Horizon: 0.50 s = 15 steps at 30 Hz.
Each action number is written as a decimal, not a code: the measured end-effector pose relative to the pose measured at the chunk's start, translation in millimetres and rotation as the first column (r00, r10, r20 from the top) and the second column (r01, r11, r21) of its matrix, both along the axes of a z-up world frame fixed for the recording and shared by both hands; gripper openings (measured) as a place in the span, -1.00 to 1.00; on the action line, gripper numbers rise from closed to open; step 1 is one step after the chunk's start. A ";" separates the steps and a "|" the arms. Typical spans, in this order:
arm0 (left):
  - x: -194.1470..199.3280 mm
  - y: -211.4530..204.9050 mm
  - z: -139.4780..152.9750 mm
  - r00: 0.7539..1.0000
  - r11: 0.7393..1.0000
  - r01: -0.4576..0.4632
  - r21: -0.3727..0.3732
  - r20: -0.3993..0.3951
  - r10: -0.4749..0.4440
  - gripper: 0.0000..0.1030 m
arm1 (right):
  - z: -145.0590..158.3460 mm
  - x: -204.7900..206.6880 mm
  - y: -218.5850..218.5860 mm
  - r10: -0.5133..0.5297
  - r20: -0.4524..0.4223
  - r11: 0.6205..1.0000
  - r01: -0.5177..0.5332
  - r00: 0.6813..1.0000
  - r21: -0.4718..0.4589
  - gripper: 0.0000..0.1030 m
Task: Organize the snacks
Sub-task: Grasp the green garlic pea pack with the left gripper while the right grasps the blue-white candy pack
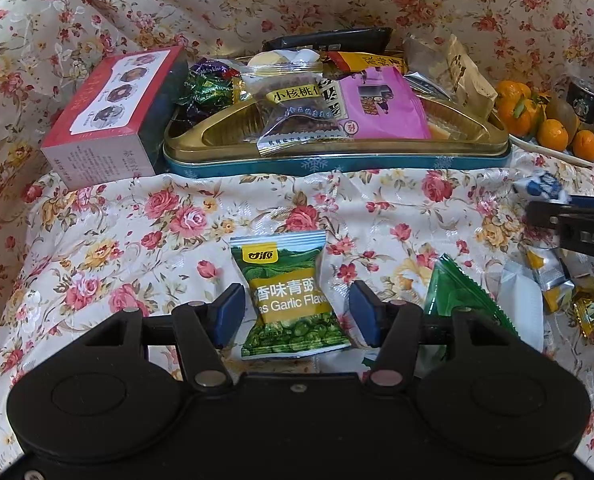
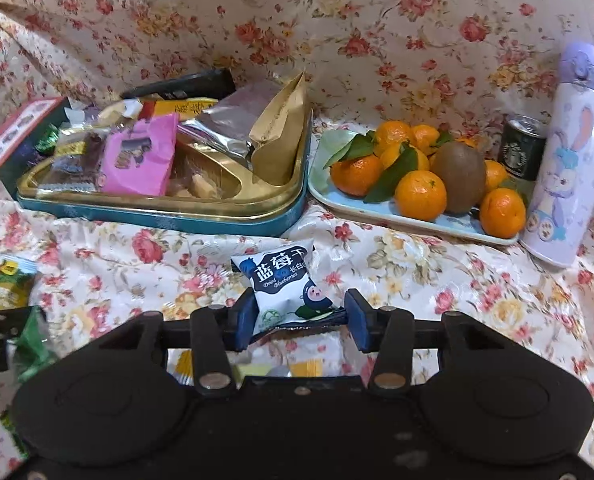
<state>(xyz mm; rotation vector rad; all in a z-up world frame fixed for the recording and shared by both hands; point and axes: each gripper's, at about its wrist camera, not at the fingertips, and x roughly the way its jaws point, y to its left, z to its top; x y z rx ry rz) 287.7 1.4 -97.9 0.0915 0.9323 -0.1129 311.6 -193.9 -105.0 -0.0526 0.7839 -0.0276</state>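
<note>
A green garlic-peas packet [image 1: 291, 294] lies on the floral cloth between the pads of my left gripper [image 1: 297, 314], which is open around it without touching. My right gripper [image 2: 301, 320] is shut on a white and blue dried-blueberries packet [image 2: 287, 284] and holds it above the cloth; that packet also shows at the right edge of the left wrist view [image 1: 543, 186]. The gold and teal snack tin [image 1: 337, 152] stands behind, filled with several packets; it also shows in the right wrist view [image 2: 233, 210].
A red box [image 1: 109, 120] stands left of the tin. A tray of mandarins and a kiwi [image 2: 425, 176], a dark can [image 2: 523, 148] and a lilac bottle [image 2: 569, 156] stand to the right. Loose snacks [image 1: 553, 280] and a green packet [image 1: 457, 292] lie at the right.
</note>
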 end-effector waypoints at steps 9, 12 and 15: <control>-1.6 -0.1 0.6 0.999 1.000 0.031 0.003 0.019 -0.031 0.02 | 31.3 -43.6 -10.1 -0.044 0.025 0.995 0.041 0.999 0.096 -0.05; -3.6 -4.6 2.2 0.998 0.998 0.054 0.011 0.023 -0.054 -0.19 | 38.1 -58.9 -8.2 -0.050 0.036 0.992 0.046 0.998 0.122 -0.05; -3.3 -7.4 2.7 0.998 0.998 0.059 0.022 0.024 -0.059 -0.24 | 46.4 -73.4 -7.9 -0.053 0.044 0.990 0.046 0.998 0.135 -0.05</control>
